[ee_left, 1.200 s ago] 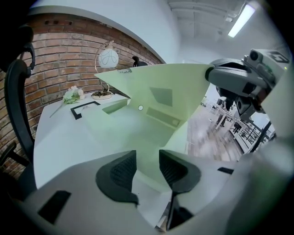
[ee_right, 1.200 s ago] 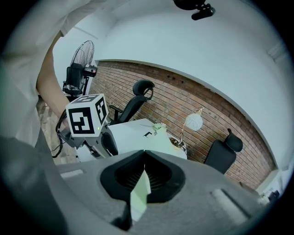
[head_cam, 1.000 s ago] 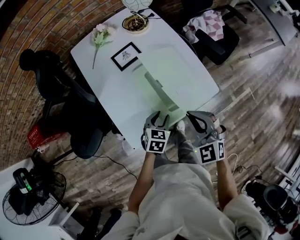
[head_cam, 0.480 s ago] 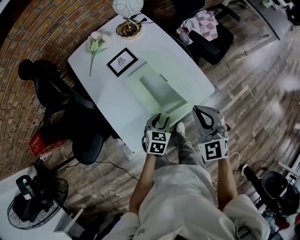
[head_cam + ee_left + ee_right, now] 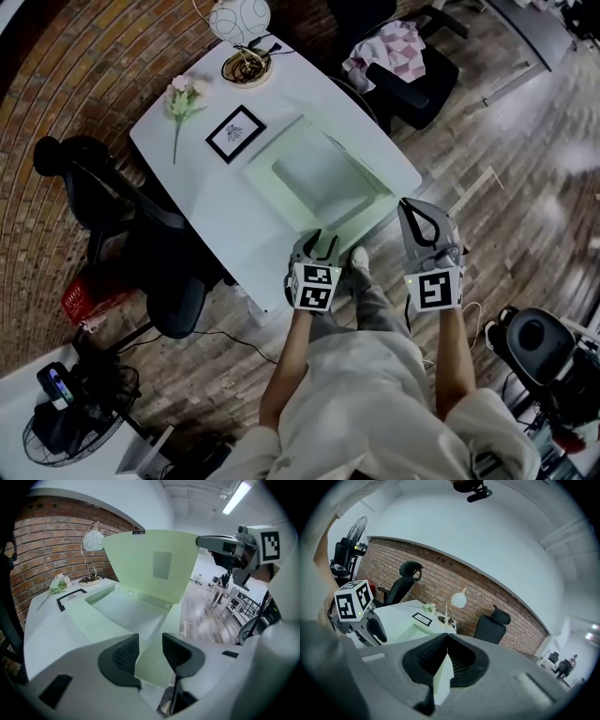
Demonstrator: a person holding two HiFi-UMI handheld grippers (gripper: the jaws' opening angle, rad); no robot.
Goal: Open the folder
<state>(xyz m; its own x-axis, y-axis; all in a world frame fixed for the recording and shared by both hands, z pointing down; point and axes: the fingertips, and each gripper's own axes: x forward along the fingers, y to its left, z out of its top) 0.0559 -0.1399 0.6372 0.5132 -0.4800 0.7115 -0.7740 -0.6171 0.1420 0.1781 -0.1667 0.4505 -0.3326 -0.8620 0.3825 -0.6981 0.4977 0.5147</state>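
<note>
We're pinching the folder's cover in the right tool, with the left tool sitting spread astride the bottom leaf. With that leaf unclamped, we're probably risking the whole folder sliding off the tabletop edge.

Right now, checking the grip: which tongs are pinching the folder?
The right tongs, shut on the folder's raised cover; the left tongs stand open.

Pale green folder — half open, cover lifted
</note>
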